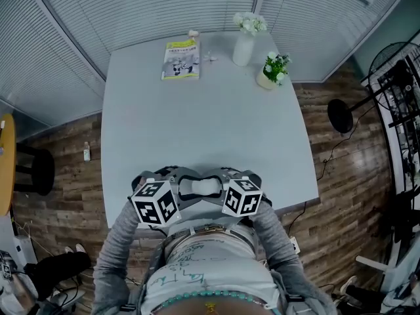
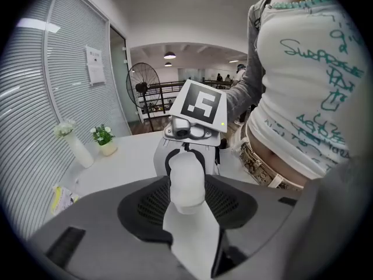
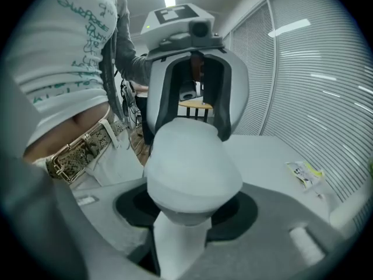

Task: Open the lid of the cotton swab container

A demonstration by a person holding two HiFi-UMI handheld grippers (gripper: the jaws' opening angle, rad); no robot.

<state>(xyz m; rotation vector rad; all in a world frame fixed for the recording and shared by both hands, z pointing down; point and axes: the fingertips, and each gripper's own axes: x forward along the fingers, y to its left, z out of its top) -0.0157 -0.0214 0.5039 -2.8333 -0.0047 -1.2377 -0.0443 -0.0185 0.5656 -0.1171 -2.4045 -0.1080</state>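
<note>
Left gripper (image 1: 178,188) and right gripper (image 1: 223,188) meet nose to nose — close to the person's tummy (image 1: 210,274).
Both have their fingers squeezed on the white cotton swab container (image 1: 200,188) — one from each side, just over the near edge of the surface (image 1: 197,123).

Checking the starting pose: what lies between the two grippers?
The white container, held at one end by the left gripper and at the other by the right gripper; the head view shows it.
</note>
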